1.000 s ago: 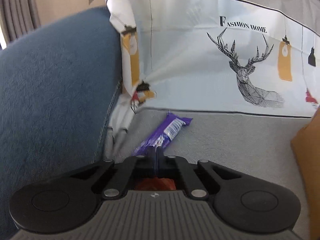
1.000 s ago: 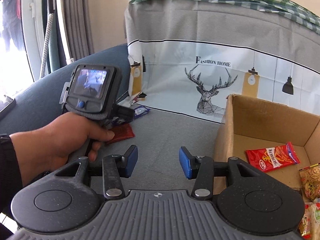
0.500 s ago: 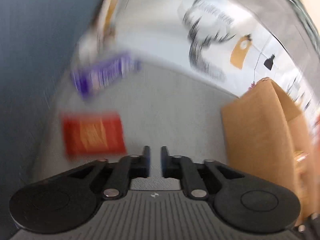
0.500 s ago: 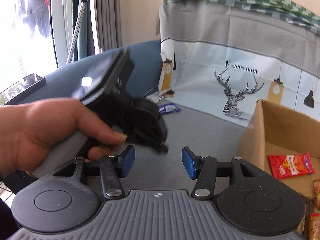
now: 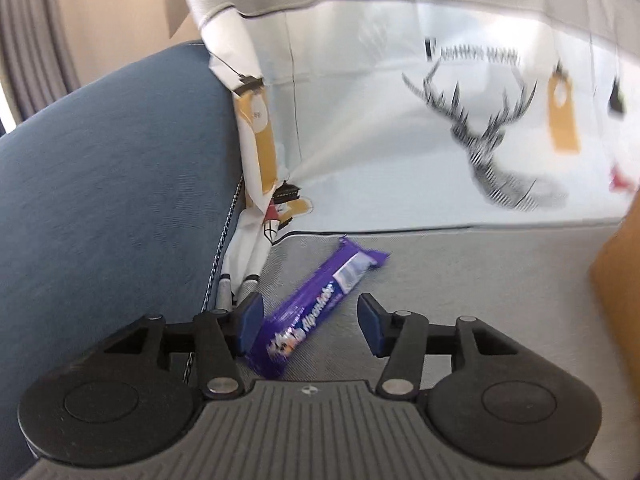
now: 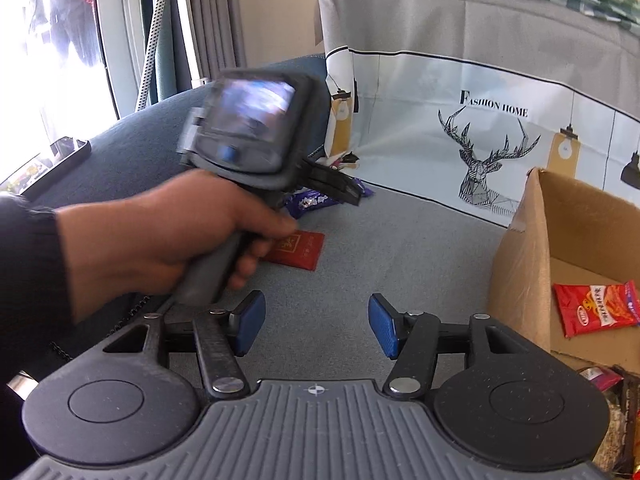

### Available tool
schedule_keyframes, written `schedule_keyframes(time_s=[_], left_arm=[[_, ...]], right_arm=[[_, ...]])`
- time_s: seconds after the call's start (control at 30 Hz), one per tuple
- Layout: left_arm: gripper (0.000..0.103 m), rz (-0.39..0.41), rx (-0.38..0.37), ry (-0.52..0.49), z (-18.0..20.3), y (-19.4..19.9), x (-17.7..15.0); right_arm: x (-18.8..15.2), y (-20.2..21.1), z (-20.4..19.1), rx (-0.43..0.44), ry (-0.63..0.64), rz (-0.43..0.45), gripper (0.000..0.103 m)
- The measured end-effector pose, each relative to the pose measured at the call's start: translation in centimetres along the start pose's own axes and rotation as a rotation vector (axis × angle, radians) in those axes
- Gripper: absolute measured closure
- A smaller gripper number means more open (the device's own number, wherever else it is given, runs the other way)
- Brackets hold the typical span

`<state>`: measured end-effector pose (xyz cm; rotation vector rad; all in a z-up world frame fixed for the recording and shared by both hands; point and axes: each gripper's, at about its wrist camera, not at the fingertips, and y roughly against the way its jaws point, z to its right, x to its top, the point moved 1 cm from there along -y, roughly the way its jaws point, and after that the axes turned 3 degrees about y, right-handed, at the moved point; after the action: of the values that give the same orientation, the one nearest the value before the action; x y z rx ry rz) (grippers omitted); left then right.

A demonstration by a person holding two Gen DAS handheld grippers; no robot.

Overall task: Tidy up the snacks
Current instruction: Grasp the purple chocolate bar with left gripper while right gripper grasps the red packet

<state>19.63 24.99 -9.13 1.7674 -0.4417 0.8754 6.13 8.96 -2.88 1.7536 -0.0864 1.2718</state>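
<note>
From the left wrist, the left gripper has its jaws opening, and the purple snack bar lies on the grey seat between them — close by the left pad, unpressed.

From the right wrist, the right gripper is also opening, with nothing between its jaws. A red packet lies beyond it; the cardboard box on the right holds a red snack bag.
</note>
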Motion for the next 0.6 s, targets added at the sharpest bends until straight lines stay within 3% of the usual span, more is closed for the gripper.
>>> schedule_keyframes(time_s=[0.1, 0.13, 0.17, 0.2, 0.23, 0.6], left_arm=[[0.047, -0.021, 0.005, -0.01, 0.3, -1.6, -0.1], [0.052, -0.022, -0.012, 0.004, 0.0, -1.8, 0.0], [0.06, -0.029, -0.037, 0.02, -0.3, -1.9, 0.0], [0.079, -0.042, -0.056, 0.036, -0.6, -2.0, 0.1], [0.087, -0.055, -0.063, 0.044, -0.7, -1.9, 0.2], [0.088, -0.292, -0.059, 0.125, -1.7, 2.7, -2.1]], right_arm=[[0.0, -0.4, -0.1, 0.008, 0.0, -0.011, 0.043], [0.0, -0.5, -0.2, 0.01, 0.003, -0.014, 0.043], [-0.1, -0.6, -0.2, 0.009, 0.008, -0.018, 0.043], [-0.1, -0.7, -0.3, 0.008, 0.012, -0.021, 0.043], [-0.1, -0.8, -0.3, 0.008, 0.013, -0.022, 0.043], [-0.1, -0.6, -1.0, 0.018, 0.058, 0.007, 0.043]])
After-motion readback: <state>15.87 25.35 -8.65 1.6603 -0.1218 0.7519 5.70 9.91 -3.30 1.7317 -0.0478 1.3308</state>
